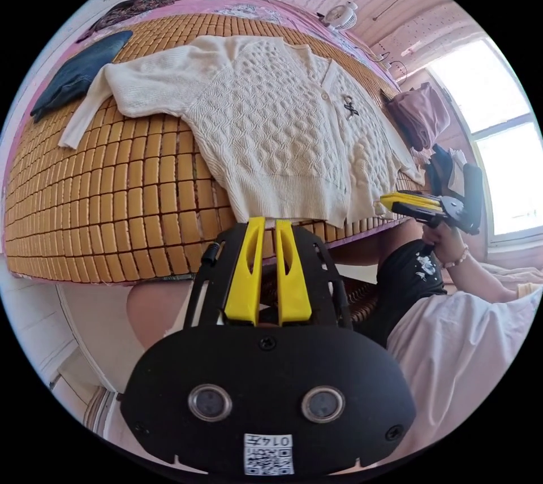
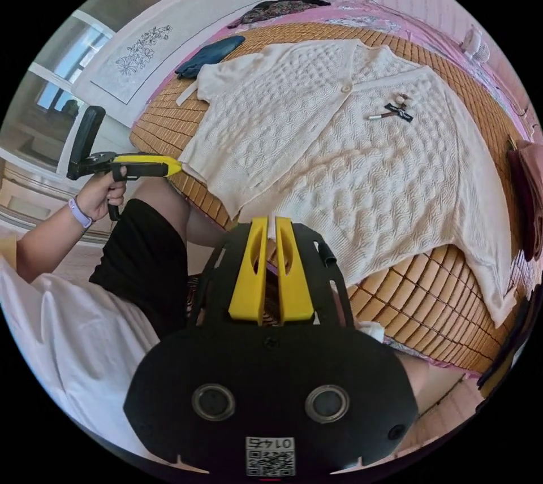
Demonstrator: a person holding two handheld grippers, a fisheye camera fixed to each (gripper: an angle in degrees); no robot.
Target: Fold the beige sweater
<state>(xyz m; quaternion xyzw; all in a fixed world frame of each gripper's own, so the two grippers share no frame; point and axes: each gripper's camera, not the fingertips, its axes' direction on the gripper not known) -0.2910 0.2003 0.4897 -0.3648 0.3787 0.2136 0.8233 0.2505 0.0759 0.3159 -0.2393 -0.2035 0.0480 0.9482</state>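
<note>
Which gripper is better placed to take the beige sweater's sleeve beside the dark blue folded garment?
Probably left: the left gripper sits on that sleeve's side of the beige knitted sweater; the right gripper is opposite.

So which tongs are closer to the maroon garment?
Right. The right tongs hover by the sweater's hem corner nearest the maroon garment; the left tongs, off the opposite corner.
</note>
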